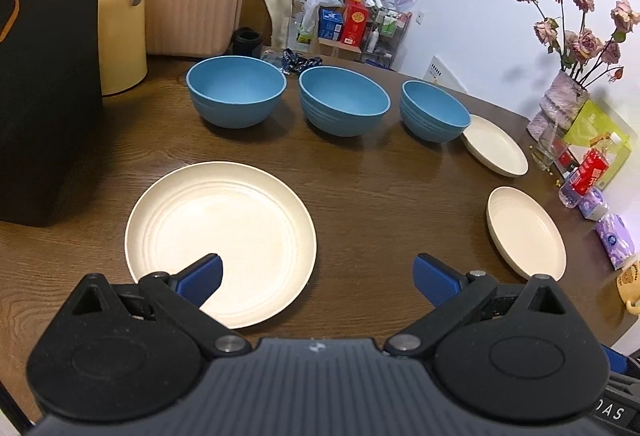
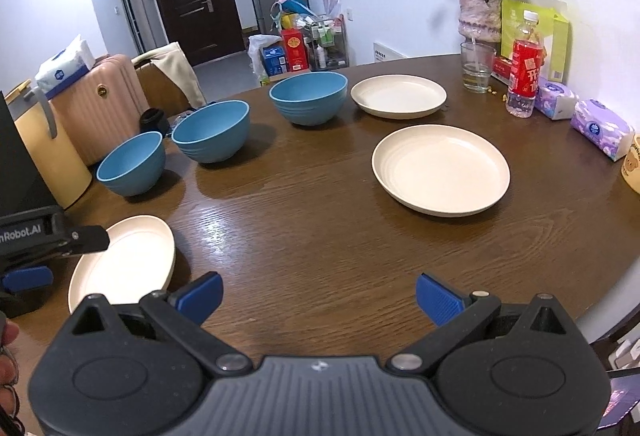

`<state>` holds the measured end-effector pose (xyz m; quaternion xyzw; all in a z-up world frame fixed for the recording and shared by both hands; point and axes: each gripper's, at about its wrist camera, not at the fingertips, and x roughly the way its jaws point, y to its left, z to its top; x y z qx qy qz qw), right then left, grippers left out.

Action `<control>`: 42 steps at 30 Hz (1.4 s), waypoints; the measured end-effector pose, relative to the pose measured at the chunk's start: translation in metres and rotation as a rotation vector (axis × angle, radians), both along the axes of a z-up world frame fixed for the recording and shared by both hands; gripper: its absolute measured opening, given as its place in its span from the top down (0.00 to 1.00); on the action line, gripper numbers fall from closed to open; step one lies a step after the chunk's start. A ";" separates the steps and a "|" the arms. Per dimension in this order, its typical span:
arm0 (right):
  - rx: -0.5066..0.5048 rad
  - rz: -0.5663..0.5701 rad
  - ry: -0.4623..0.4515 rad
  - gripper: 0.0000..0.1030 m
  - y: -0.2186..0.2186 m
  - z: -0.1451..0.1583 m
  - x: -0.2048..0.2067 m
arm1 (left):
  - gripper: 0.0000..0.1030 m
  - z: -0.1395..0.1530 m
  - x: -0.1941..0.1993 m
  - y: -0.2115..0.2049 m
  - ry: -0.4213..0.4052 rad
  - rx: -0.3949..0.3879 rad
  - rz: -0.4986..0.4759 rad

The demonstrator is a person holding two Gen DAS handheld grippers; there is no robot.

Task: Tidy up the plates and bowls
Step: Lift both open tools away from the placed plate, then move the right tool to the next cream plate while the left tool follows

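The brown wooden surface [image 2: 320, 203] carries everything laid out singly, I judge so each piece can be gathered into stacks. Three blue bowls [image 1: 344, 99] line the far side, around my twelve o'clock. Three cream plates [image 1: 220, 240] lie separately: one at eleven under my left gripper [image 1: 318, 276], two toward two o'clock. My right gripper [image 2: 319, 296] hangs over bare wood. Both sets of fingers are spread apart, holding nothing.
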<state>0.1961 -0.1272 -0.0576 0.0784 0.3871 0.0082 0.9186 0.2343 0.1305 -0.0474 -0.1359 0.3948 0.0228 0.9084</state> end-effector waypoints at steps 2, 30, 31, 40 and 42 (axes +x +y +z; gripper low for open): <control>-0.013 0.001 0.001 0.00 0.001 0.001 0.000 | 0.00 0.000 -0.001 0.001 -0.003 -0.011 0.000; -0.064 -0.006 0.014 0.00 -0.063 0.010 0.052 | 0.00 0.011 0.034 -0.039 -0.060 -0.063 0.025; -0.066 -0.010 0.013 0.00 -0.068 0.011 0.056 | 0.00 0.011 0.038 -0.043 -0.062 -0.066 0.025; -0.047 -0.042 0.033 0.00 -0.118 0.008 0.090 | 0.00 0.010 0.072 -0.081 -0.060 -0.062 0.009; -0.042 -0.046 0.039 0.01 -0.127 0.006 0.098 | 0.00 0.009 0.079 -0.088 -0.058 -0.059 0.006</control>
